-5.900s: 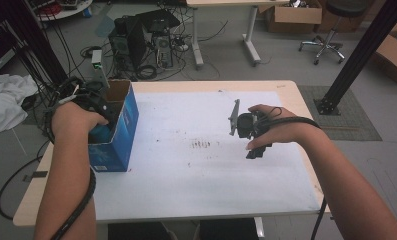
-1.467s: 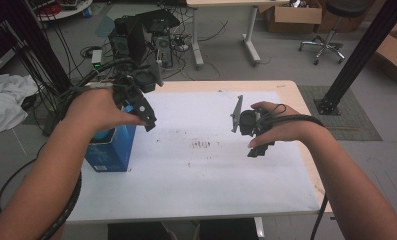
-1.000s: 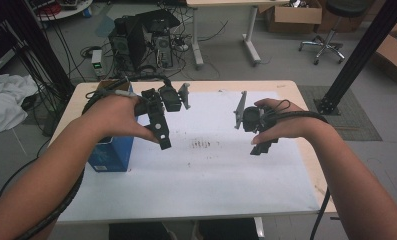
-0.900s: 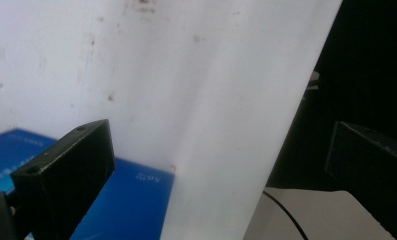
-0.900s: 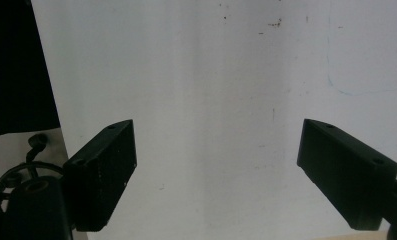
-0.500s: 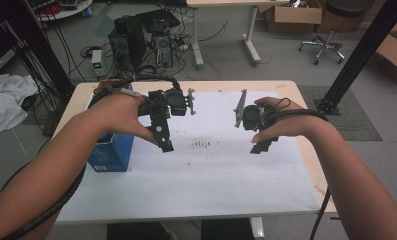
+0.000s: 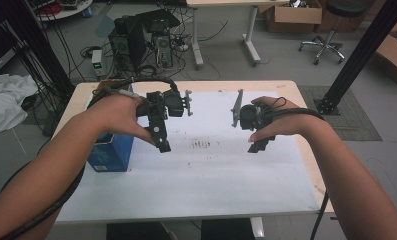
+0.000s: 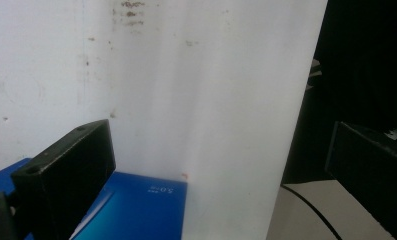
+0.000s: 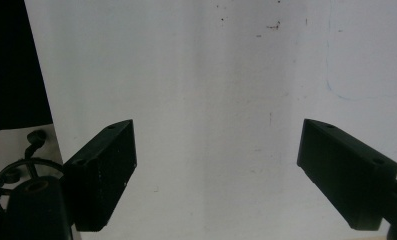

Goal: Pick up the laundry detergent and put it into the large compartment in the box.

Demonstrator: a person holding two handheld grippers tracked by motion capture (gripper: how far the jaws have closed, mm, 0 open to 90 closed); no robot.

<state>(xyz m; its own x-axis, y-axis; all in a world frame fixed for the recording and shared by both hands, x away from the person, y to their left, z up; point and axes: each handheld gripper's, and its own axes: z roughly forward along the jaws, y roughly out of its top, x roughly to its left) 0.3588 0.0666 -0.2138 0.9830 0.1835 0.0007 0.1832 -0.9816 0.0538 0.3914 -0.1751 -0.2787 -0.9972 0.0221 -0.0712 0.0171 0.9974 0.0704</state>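
Both claws hang above the white sheet (image 7: 206, 170) that covers most of the desk (image 7: 306, 150), and both are released with nothing between the jaws.

The left claw (image 7: 162, 142) is held over the sheet near its left side, just right of the blue box (image 7: 110, 155). In the left gripper view (image 8: 226, 165) its jaws stand wide apart. That box stands by the desk's left edge, well apart from the right claw (image 7: 257, 145).

On the box's blue face, small white print shows in the left gripper view (image 8: 136, 210); it looks like "5.0" followed by a short word, too blurred to read surely.

The right claw is held over the sheet toward the desk's right edge; in the right gripper view (image 9: 251, 175) its jaws are spread wide over bare sheet marked with a faint blue pen line (image 9: 336, 90) and dark specks.
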